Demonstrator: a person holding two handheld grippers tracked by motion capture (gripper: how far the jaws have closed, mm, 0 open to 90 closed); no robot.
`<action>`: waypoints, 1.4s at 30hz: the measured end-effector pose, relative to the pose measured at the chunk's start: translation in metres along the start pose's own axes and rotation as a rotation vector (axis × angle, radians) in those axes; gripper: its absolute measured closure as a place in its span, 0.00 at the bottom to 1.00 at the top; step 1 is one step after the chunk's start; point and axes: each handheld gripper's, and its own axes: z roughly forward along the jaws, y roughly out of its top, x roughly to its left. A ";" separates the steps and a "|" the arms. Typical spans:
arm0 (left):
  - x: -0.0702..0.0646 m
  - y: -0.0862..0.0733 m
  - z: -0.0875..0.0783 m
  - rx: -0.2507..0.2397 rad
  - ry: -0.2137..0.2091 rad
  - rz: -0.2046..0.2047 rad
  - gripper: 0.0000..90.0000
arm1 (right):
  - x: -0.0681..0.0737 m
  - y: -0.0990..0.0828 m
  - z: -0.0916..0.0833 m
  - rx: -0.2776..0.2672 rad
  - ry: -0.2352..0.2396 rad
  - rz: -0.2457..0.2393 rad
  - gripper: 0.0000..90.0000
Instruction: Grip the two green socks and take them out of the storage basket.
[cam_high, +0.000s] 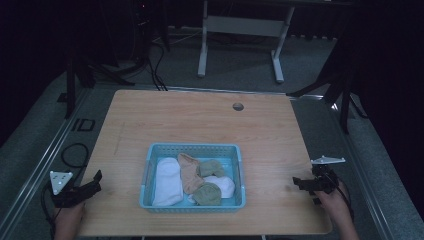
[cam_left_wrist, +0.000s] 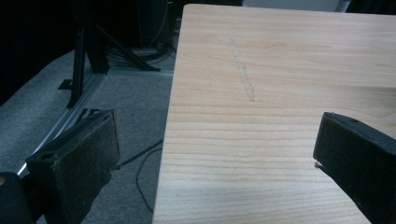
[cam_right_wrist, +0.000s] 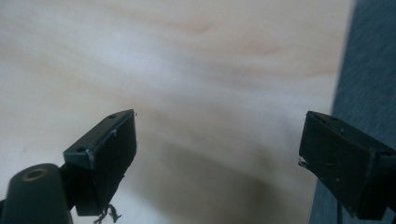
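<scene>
A light blue basket (cam_high: 148, 171) sits on the wooden table (cam_high: 200, 125) near its front edge, holding several socks: a white sock (cam_high: 167, 181), a tan sock (cam_high: 189, 171), a green sock (cam_high: 207, 193) and others. My left gripper (cam_high: 92, 186) is at the table's front left corner, open, with nothing between its jaws (cam_left_wrist: 217, 154). My right gripper (cam_high: 305, 184) is at the front right edge, open and empty (cam_right_wrist: 217, 154). Both stand well apart from the basket.
A round cable hole (cam_high: 238, 106) is near the table's far edge. Beyond it stands a white desk frame (cam_high: 240, 30). Black stand legs (cam_high: 75, 70) and cables lie on the grey carpet at the left; more legs are at the right.
</scene>
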 end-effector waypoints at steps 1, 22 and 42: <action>0.000 0.000 0.000 0.000 0.001 0.000 0.01 | 0.001 0.001 -0.002 0.029 0.014 -0.003 0.12; 0.000 0.000 0.000 0.005 0.003 -0.003 0.01 | 0.031 0.001 -0.005 0.491 0.239 -0.408 0.14; 0.000 0.000 0.000 0.006 0.001 -0.002 0.01 | 0.060 0.012 -0.004 0.584 0.344 -0.646 0.15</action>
